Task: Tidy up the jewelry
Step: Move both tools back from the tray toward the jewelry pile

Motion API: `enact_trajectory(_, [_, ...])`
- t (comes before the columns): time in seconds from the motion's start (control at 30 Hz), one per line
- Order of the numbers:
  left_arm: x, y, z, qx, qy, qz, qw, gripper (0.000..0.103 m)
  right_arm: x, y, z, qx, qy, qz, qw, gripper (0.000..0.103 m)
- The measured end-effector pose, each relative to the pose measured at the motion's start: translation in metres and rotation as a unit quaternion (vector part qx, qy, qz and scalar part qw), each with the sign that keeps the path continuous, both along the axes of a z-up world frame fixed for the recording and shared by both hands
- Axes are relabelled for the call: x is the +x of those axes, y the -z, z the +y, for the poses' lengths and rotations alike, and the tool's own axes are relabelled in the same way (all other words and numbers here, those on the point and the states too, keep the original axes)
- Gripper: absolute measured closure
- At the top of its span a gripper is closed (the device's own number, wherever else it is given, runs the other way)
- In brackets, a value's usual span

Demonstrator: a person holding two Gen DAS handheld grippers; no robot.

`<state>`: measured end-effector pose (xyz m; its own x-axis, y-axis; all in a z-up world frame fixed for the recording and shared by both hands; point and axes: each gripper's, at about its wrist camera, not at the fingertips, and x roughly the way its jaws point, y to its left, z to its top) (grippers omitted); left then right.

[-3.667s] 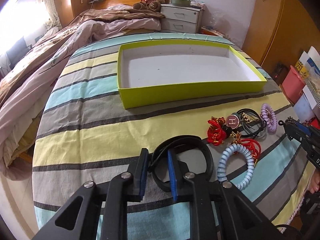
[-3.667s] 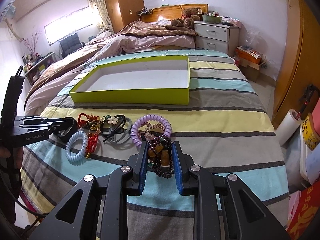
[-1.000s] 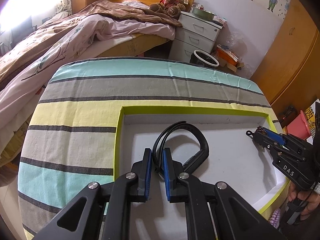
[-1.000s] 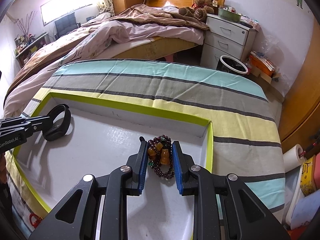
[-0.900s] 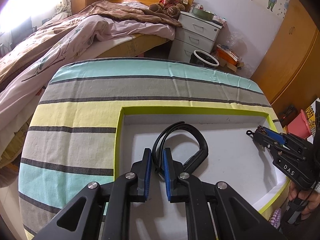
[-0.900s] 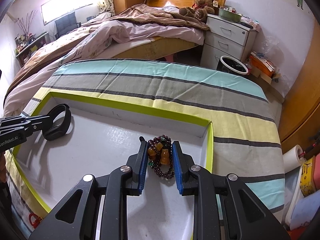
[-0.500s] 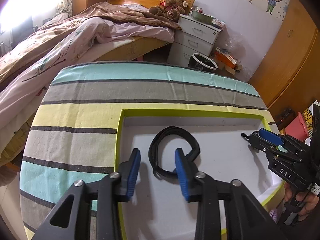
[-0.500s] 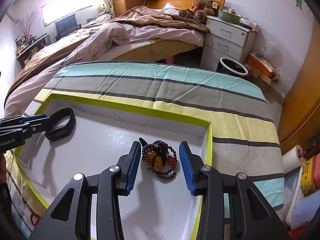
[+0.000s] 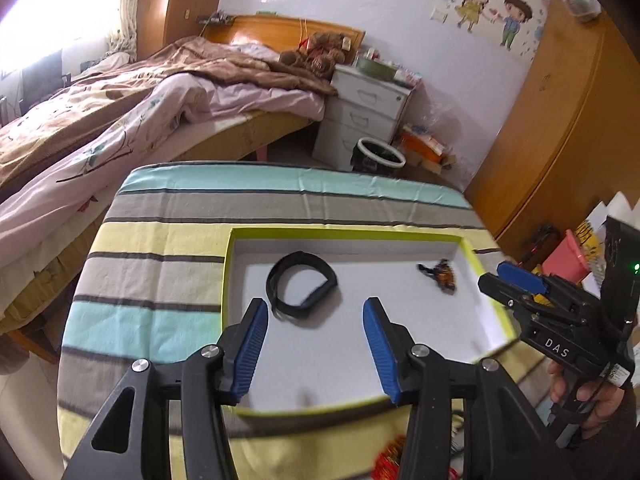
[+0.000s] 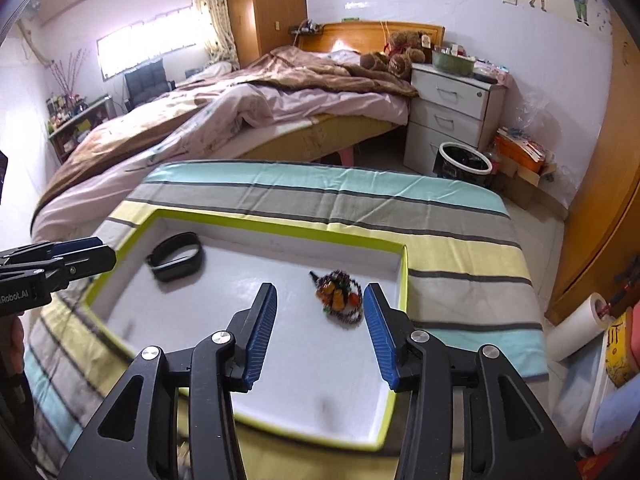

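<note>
A black band (image 9: 273, 288) lies flat at the far left of the white floor of a lime-green box (image 9: 344, 233). My left gripper (image 9: 314, 304) hangs above and short of it, jaws still opening, nothing between the blue pads. A dark bead bracelet with amber beads (image 10: 339, 298) lies near the box's right wall (image 10: 403, 280). Above it is my right gripper (image 10: 320, 293), its jaws also opening and its pads off the beads. Each view shows the other gripper at its edge: the right one (image 9: 494, 278), the left one (image 10: 106, 250).
The box sits on a table under a striped cloth (image 10: 440, 216). Blurred red jewelry (image 9: 392, 456) lies on the cloth in front of the box. A person's hand (image 9: 592, 400) grips the right tool. A bed (image 10: 240, 112), nightstand (image 10: 452, 112) and bin (image 10: 464, 164) stand beyond.
Both grippers went from shut to wide open, letting the black band and the bead bracelet drop onto the box floor. Both have pulled back and risen.
</note>
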<state>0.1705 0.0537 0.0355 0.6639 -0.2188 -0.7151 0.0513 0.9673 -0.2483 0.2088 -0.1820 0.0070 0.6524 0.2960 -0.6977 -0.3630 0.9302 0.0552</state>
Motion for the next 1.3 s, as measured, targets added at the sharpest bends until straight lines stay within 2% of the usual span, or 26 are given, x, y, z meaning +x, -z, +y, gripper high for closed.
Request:
enact_trajectory(0.13, [-0.029,-0.006,0.002,-0.016,0.0,-0.009,0.9998,0.054,-0.029,-0.01,-0.01,0.02,0.0,-0.012,1.0,0.057])
enact_trajectory(0.27, [-0.058,-0.008,-0.001,-0.01,-0.001,-0.014,0.9999,0.054,-0.054,-0.012,-0.017,0.016,0.002,-0.017,1.0,0.057])
enact_trajectory(0.33, [-0.073,-0.005,-0.002,-0.018,0.006,-0.012,0.9997,0.054,-0.066,-0.009,-0.022,0.014,0.002,-0.013,1.0,0.057])
enact_trajectory(0.43, [-0.093,0.001,-0.006,-0.01,0.009,-0.007,0.9999,0.054,-0.083,-0.004,-0.03,0.011,0.004,-0.01,1.0,0.057])
enact_trajectory(0.67, [-0.121,0.016,-0.009,-0.019,0.016,0.006,0.9997,0.054,-0.108,0.014,-0.048,0.014,0.016,0.006,1.0,0.057])
enact_trajectory(1.07, [-0.134,0.044,-0.04,-0.01,0.059,0.041,0.9974,0.054,-0.128,0.032,-0.061,0.024,0.027,0.019,0.999,0.057])
enact_trajectory(1.2, [-0.125,0.059,-0.047,-0.001,0.052,0.066,0.9965,0.054,-0.128,0.034,-0.065,0.025,0.032,0.021,0.999,0.057])
enact_trajectory(1.3, [-0.124,0.061,-0.051,0.007,0.052,0.062,0.9967,0.054,-0.128,0.034,-0.067,0.027,0.033,0.022,0.999,0.057])
